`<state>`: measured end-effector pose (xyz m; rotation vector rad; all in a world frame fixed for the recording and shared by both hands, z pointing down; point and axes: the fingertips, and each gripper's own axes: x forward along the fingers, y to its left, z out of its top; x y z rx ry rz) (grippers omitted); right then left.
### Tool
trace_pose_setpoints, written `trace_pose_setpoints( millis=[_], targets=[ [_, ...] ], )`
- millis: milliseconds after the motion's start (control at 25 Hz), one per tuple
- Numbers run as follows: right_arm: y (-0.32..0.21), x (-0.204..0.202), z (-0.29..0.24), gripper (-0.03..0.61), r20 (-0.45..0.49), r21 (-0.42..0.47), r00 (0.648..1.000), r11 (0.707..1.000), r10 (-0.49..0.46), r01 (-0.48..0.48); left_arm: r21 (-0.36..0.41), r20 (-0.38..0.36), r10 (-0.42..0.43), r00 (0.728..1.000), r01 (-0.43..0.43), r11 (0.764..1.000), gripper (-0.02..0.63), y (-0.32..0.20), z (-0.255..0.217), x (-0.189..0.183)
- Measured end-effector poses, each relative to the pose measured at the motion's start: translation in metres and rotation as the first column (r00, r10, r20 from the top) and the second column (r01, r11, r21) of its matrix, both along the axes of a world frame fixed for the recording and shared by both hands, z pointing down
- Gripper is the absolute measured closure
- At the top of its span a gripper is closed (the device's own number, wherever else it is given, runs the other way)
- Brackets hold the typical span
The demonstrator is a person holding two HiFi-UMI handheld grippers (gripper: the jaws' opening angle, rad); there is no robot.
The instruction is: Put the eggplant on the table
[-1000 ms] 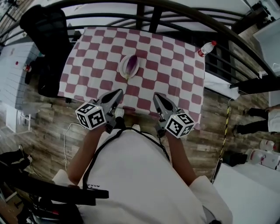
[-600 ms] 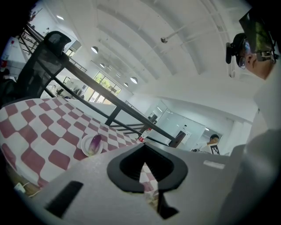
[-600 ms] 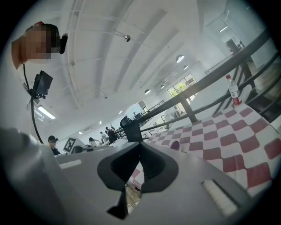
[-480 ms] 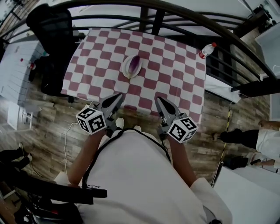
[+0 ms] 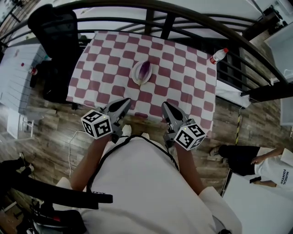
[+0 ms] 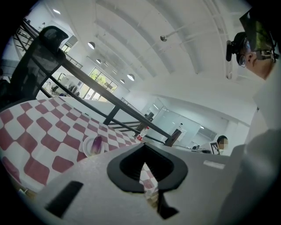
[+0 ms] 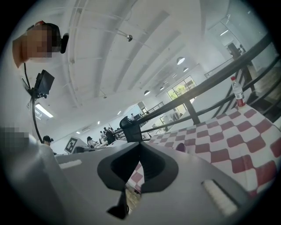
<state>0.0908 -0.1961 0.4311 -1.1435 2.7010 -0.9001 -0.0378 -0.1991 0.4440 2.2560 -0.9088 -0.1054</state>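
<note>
A purple eggplant (image 5: 145,71) lies on a white plate (image 5: 137,75) near the middle of the table (image 5: 183,87), which has a red and white checked cloth. My left gripper (image 5: 124,103) and right gripper (image 5: 165,108) hover side by side over the table's near edge, both pointing at the plate from well short of it. Both are shut with nothing between the jaws. The left gripper view shows its closed tips (image 6: 142,147) with the eggplant (image 6: 97,143) far ahead on the left. In the right gripper view the eggplant (image 7: 181,148) peeks out behind the shut jaws (image 7: 139,144).
A plastic bottle with a red cap (image 5: 218,53) stands at the table's far right corner. A dark metal railing (image 5: 192,13) runs behind the table. A black chair (image 5: 50,41) stands at its left. A person (image 5: 256,157) walks on the wooden floor at the right.
Both grippers have risen a little and edged forward by the table's near edge, still shut. The person on the right has walked further into view.
</note>
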Motion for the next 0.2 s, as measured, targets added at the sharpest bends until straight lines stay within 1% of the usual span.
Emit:
trace_pose_setpoints(
  millis=[200],
  targets=[
    [-0.009, -0.018, 0.000, 0.574, -0.003, -0.004, 1.000, 1.000, 0.005, -0.005, 0.000, 0.005, 0.019, 1.000, -0.019, 1.000, 0.607, -0.009, 0.001, -0.016]
  ],
)
